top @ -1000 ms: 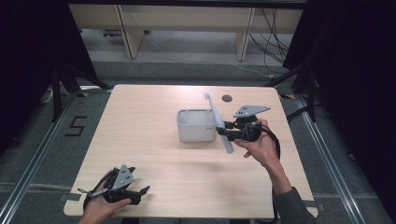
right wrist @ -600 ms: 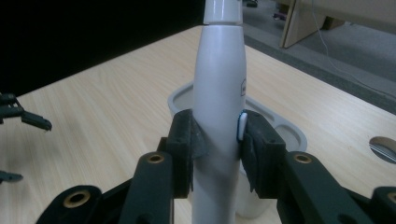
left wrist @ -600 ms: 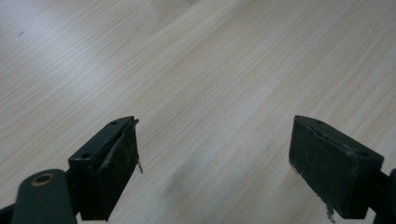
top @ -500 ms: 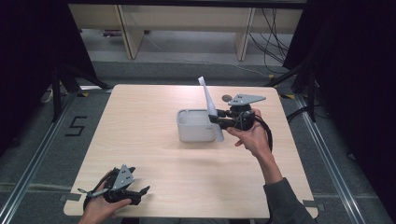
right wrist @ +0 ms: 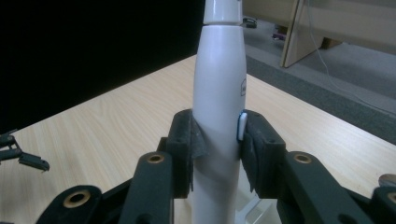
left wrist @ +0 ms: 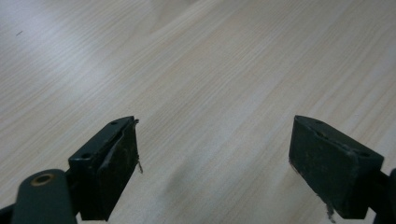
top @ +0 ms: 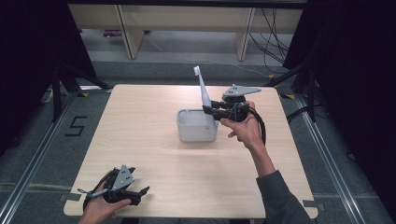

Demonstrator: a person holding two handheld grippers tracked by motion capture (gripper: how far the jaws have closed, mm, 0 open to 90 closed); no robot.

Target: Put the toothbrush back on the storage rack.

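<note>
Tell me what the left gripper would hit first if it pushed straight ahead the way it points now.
Probably the bare table. The left gripper, jaws open with nothing between them, points down at the wood, and nothing else lies ahead in its view.

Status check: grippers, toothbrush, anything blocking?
Right gripper shut on electric toothbrush, upright over white container. Left gripper open, idle. Nothing blocking.

The pale wooden tabletop (left wrist: pixel 210 70) has a fine, straight grain and a smooth, faintly sheeny finish. The white plastic electric toothbrush (right wrist: pixel 218 93) looks smooth and softly glossy, catching light along its handle. The white rectangular container (top: pixel 196 126) seems to be matt plastic, though it is small here. The left tool (left wrist: pixel 215 168) has matt black pads (left wrist: pixel 119 163), scuffed and frayed at the edges.
</note>
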